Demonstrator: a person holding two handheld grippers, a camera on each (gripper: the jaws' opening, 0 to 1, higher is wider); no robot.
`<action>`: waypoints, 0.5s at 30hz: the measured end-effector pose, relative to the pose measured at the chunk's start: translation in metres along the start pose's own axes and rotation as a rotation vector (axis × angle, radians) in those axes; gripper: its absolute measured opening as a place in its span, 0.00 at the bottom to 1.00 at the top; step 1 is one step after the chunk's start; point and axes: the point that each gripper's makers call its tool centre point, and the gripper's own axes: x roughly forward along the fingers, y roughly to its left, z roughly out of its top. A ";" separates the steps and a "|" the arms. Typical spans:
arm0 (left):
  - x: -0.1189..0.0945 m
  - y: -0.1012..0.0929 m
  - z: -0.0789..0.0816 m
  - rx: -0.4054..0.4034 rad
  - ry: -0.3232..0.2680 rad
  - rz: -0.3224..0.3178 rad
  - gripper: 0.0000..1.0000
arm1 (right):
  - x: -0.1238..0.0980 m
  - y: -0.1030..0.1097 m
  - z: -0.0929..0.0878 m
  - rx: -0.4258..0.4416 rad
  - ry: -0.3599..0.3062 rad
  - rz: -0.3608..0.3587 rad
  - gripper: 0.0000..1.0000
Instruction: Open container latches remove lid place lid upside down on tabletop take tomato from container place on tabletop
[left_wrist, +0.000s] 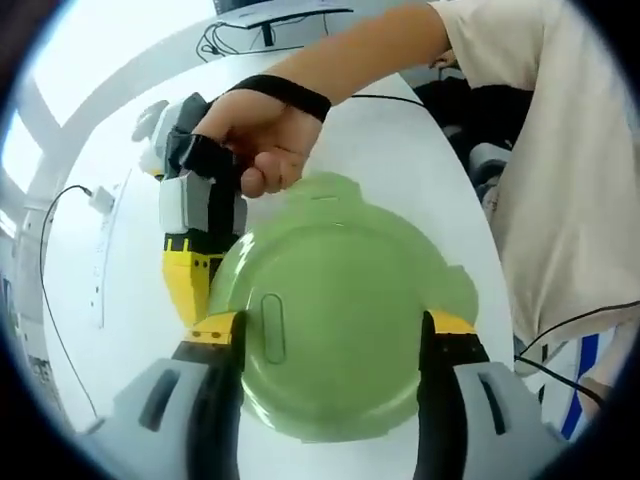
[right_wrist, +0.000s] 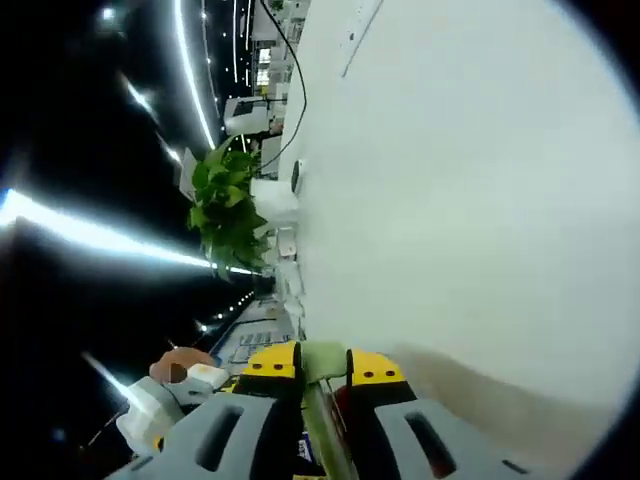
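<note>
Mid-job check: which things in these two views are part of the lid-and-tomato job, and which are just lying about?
Part of the job:
green lid, between the left gripper jaws
right gripper, shut on the lid's edge
white tabletop

Lying about:
cables
potted plant
white adapter

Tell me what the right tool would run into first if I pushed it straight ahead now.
Probably the white tabletop ahead of it, though depth is unclear. The right tool is already shut on the green lid's edge, so the lid would travel with it.
</note>
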 end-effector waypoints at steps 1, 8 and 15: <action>0.000 0.000 0.000 0.001 -0.002 0.000 0.59 | 0.000 -0.001 0.002 -0.020 0.006 -0.009 0.11; 0.001 0.001 0.002 0.013 0.004 -0.005 0.59 | 0.000 0.003 0.005 -0.133 -0.022 0.018 0.06; 0.001 0.002 0.002 0.017 -0.002 -0.007 0.59 | -0.001 0.005 0.010 -0.334 -0.064 -0.003 0.04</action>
